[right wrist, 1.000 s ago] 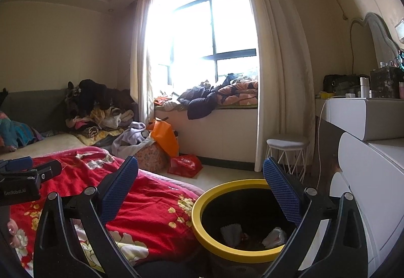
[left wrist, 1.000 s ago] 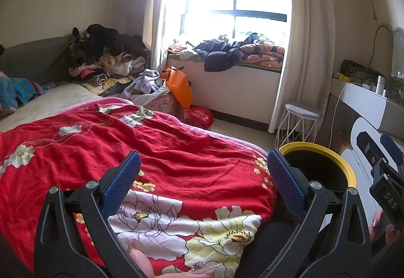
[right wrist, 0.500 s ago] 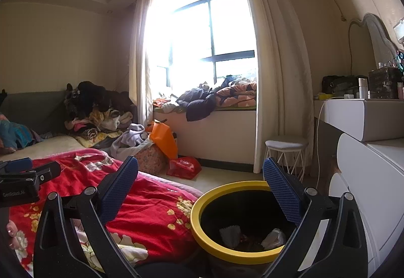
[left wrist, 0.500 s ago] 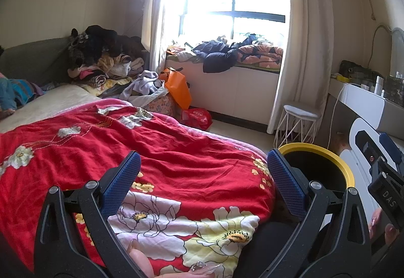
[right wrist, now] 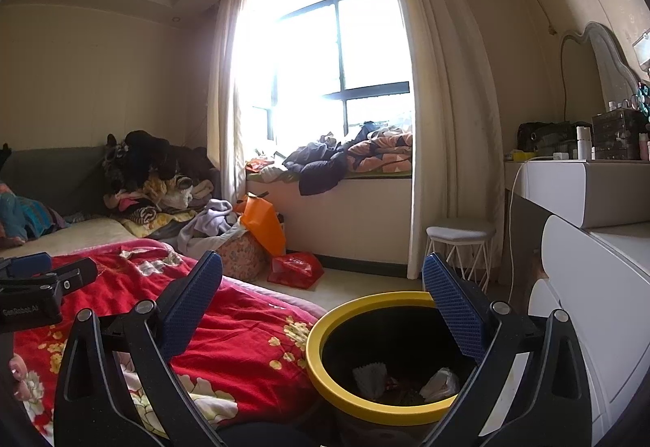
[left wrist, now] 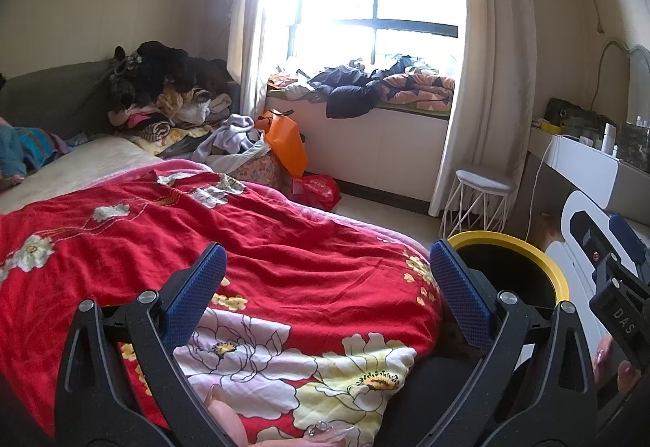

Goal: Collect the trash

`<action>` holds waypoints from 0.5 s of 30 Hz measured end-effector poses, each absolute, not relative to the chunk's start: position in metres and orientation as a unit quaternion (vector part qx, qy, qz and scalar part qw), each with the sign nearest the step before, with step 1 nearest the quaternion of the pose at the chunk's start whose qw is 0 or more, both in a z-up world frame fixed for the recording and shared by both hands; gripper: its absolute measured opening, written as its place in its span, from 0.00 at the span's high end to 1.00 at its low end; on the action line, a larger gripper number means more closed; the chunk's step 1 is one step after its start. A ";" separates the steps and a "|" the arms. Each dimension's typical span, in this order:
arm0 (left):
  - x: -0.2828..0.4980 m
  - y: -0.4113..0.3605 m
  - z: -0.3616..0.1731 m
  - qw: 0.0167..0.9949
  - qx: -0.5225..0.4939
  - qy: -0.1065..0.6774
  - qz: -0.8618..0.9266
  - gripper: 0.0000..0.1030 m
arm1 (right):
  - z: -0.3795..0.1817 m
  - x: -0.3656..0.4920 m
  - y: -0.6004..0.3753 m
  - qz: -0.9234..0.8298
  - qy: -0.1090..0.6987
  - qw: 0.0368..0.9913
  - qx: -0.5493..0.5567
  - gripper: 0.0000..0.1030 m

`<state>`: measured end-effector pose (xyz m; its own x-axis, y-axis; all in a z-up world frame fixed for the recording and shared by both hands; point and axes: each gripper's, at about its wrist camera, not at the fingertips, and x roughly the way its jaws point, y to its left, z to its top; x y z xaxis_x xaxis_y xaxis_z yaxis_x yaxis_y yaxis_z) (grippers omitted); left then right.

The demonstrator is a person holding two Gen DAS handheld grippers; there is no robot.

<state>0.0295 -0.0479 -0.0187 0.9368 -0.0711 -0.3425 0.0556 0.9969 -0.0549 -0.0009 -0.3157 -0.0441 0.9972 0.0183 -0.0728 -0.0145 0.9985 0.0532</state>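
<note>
Both your grippers gape wide, holding nothing: left gripper (left wrist: 325,284) over the red quilt (left wrist: 284,244), right gripper (right wrist: 323,294) above the yellow-rimmed bin (right wrist: 321,374), crumpled trash (right wrist: 440,382) lower right inside.

Bed (left wrist: 93,170): red floral quilt (left wrist: 284,268) spread over; clothes heap (left wrist: 162,109) behind, possibly touching.

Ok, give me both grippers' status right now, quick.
Left gripper: open, holding nothing, over the red floral blanket.
Right gripper: open, holding nothing, above the yellow-rimmed trash bin.
</note>
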 end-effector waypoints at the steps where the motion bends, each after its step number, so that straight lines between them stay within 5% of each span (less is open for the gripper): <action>1: 0.030 -0.048 -0.019 0.984 -0.022 0.175 -0.032 0.10 | -0.045 -0.001 -0.316 0.008 0.037 0.999 0.026 0.06; 15: 0.031 -0.054 -0.017 0.983 -0.021 0.176 -0.036 0.10 | -0.045 -0.001 -0.316 0.008 0.037 0.999 0.026 0.06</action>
<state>0.0308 -0.0544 -0.0175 0.9354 -0.0777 -0.3450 0.0628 0.9965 -0.0543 -0.0012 -0.3157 -0.0452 0.9971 0.0185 -0.0736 -0.0146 0.9985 0.0533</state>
